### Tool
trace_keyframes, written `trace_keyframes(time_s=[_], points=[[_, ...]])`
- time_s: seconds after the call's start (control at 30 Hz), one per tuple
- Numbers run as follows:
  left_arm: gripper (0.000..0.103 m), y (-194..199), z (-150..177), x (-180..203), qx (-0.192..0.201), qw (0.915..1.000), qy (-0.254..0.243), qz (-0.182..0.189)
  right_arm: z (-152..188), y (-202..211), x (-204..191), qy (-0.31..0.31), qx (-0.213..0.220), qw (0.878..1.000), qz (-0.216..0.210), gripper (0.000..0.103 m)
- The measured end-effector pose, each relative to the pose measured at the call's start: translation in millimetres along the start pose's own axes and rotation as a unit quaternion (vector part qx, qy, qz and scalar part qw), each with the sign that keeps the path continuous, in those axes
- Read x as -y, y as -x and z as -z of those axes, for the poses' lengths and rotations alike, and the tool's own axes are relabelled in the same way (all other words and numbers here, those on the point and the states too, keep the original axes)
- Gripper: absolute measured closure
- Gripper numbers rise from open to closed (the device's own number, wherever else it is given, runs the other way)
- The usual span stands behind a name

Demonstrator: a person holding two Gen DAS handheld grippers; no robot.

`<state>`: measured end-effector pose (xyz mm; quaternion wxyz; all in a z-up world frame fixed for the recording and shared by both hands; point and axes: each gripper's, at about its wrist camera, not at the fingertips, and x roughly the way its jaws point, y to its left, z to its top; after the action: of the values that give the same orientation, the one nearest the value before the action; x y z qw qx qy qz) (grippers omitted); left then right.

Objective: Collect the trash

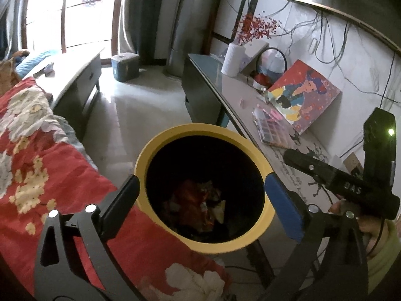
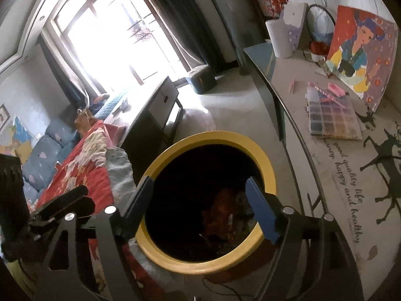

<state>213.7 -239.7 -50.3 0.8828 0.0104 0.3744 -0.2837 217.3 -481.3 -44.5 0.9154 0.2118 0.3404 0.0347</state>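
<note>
From the left wrist, the room shows a pale tiled floor (image 1: 130, 115) running toward a bright window (image 1: 75, 7) with dark curtains, a red floral quilt (image 1: 37, 150) on the bed to the left, a low cabinet (image 1: 77, 80) beyond it and a long desk (image 1: 250, 95) to the right. On the desk stand a white vase (image 1: 233, 60) with red sprigs, a leaning painted canvas (image 1: 303, 92) and a clear bead box (image 1: 270, 128). The yellow-rimmed bin (image 1: 160, 148) stands upright between bed and desk, mouth facing up, with crumpled trash (image 1: 200, 200) at its dark bottom. The left gripper (image 1: 203, 205) hangs over the mouth with jaws spread wide and nothing between them. At the right edge a hand (image 1: 371, 225) holds the other tool, lettered "DAS". From the right wrist, the same bin (image 2: 210, 138) sits below the right gripper (image 2: 200, 205), whose jaws stand apart and empty over the trash (image 2: 223, 208). The desk cover (image 2: 338, 175) carries black deer silhouettes and script reading "good quality life happy and healthy". The bead box (image 2: 333, 120) lies before the canvas (image 2: 363, 50).
</note>
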Motion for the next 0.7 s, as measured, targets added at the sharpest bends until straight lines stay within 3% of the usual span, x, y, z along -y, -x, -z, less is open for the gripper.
trace_keyframes(time_s=[0.23, 0.7], points=[[0.011, 25, 3, -9, 0.011, 0.9997, 0.010, -0.018, 4, 18, -16, 0.025, 0.010, 1.000, 0.001, 0.015], [0.011, 87, 19, -40, 0.045, 0.9964, 0.040, -0.060, 24, 53, -75, 0.075, 0.054, 0.996, -0.012, 0.007]])
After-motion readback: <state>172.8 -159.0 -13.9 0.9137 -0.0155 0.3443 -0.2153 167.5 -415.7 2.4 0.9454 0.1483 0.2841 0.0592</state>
